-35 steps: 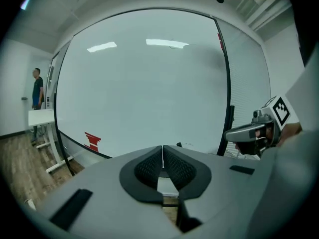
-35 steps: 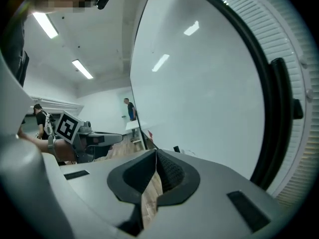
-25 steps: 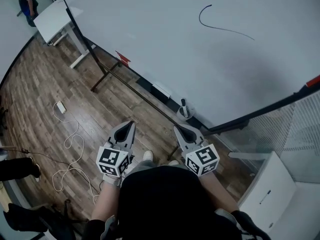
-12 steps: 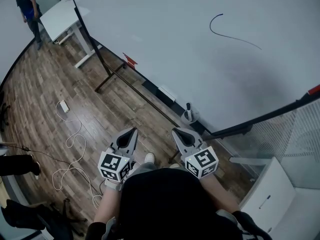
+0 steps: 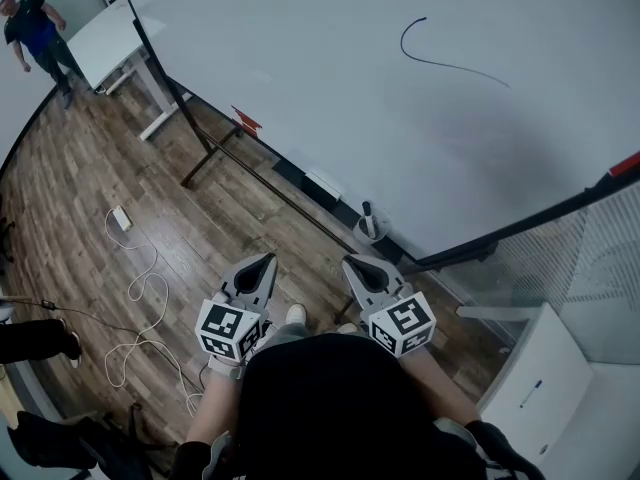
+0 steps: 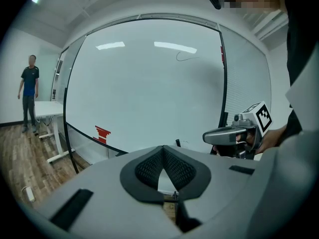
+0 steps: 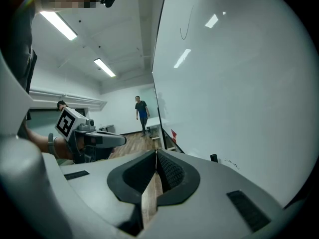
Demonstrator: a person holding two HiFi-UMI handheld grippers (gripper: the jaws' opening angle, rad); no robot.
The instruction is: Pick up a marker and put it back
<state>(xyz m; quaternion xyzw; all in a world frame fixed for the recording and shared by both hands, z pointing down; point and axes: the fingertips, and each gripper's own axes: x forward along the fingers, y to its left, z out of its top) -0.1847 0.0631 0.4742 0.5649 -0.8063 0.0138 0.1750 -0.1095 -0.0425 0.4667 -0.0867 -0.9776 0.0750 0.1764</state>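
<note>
A dark marker (image 5: 367,212) stands upright in a small white cup (image 5: 369,230) on the lower rail of the big whiteboard (image 5: 330,78). A black curved line (image 5: 450,56) is drawn high on the board. My left gripper (image 5: 267,260) and right gripper (image 5: 350,264) are held side by side in front of my body, short of the cup, both shut and empty. In the left gripper view the marker (image 6: 177,143) shows just past the shut jaws, with the right gripper (image 6: 234,133) off to the right. In the right gripper view the marker (image 7: 214,158) is low on the right.
A white eraser (image 5: 324,180) and a red object (image 5: 245,119) sit on the board's rail. A cable with a white box (image 5: 122,215) lies on the wooden floor. A person (image 5: 35,33) stands by a white desk (image 5: 110,38) far left. A white cabinet (image 5: 545,378) is at right.
Both grippers stay shut and keep nearly the same place in front of me. The head view has swayed a little, and the person at the far left has walked further left.
</note>
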